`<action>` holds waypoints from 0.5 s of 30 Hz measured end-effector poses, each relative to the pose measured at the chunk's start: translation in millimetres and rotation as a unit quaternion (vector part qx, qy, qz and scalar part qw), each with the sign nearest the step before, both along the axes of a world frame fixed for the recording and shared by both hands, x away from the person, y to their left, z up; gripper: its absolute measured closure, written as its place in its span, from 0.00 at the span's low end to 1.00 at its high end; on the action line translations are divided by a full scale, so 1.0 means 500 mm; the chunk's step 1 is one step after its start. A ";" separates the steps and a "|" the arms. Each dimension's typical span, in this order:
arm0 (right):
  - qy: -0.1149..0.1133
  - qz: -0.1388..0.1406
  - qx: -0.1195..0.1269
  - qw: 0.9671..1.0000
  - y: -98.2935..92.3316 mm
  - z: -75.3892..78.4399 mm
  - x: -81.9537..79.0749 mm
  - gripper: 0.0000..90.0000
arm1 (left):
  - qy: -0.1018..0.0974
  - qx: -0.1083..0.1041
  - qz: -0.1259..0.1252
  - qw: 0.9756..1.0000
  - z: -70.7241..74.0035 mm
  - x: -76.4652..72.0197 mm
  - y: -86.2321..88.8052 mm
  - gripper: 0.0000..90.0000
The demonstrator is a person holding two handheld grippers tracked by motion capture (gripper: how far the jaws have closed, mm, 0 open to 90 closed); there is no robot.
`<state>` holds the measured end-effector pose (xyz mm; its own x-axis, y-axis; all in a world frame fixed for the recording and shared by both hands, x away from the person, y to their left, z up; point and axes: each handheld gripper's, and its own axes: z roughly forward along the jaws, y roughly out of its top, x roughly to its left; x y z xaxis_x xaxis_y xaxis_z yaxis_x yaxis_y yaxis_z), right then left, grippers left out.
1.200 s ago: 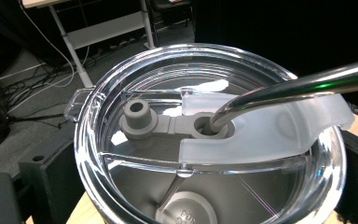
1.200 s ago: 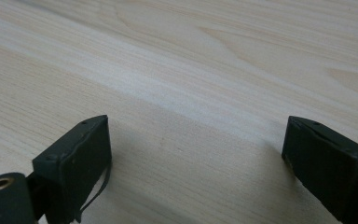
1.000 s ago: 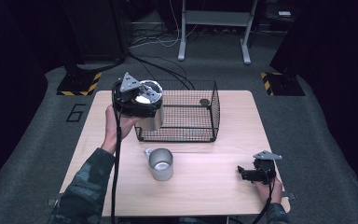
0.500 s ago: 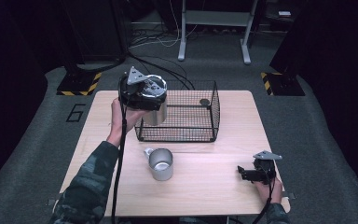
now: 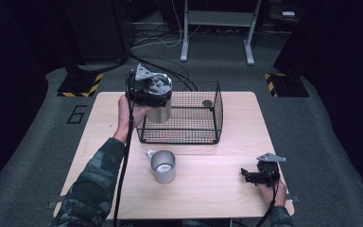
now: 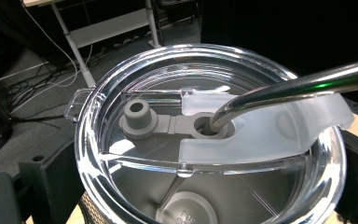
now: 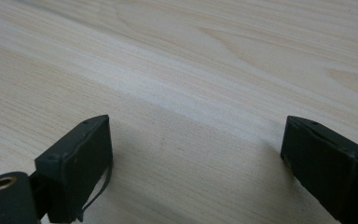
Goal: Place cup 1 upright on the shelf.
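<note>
Up at the wire basket's (image 5: 189, 124) left rear corner, left gripper (image 5: 147, 90) clamped on a steel tumbler (image 5: 160, 111) (clear lid (image 6: 205, 140), metal straw (image 6: 298, 86)), black jaws pressing either side, tumbler held off the table (image 5: 208, 189). Down at the near right corner, right gripper (image 7: 196, 163) resting with jaws spread wide, gripping nothing. Nearby, steel mug (image 5: 163, 166) standing in front of the basket.
</note>
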<state>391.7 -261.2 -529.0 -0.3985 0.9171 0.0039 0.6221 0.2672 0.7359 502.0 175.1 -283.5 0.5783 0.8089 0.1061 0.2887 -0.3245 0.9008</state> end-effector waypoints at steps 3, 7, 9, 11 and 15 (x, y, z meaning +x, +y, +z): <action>0.000 0.000 0.000 1.000 0.000 0.000 0.000 0.10 | -0.003 -0.003 0.000 1.000 -0.001 0.005 -0.002 0.04; 0.000 0.000 0.000 1.000 0.000 0.000 0.000 0.10 | -0.003 0.002 0.000 1.000 -0.003 0.011 -0.007 0.04; 0.000 0.000 0.000 1.000 0.000 0.000 0.000 0.10 | -0.001 0.001 0.000 1.000 -0.004 0.017 -0.009 0.04; 0.000 0.000 0.000 1.000 0.000 0.000 0.000 0.10 | 0.000 0.001 0.001 1.000 -0.007 0.023 -0.010 0.04; 0.000 0.000 0.000 1.000 0.000 0.000 0.000 0.10 | 0.005 0.003 0.004 1.000 -0.016 0.036 -0.016 0.04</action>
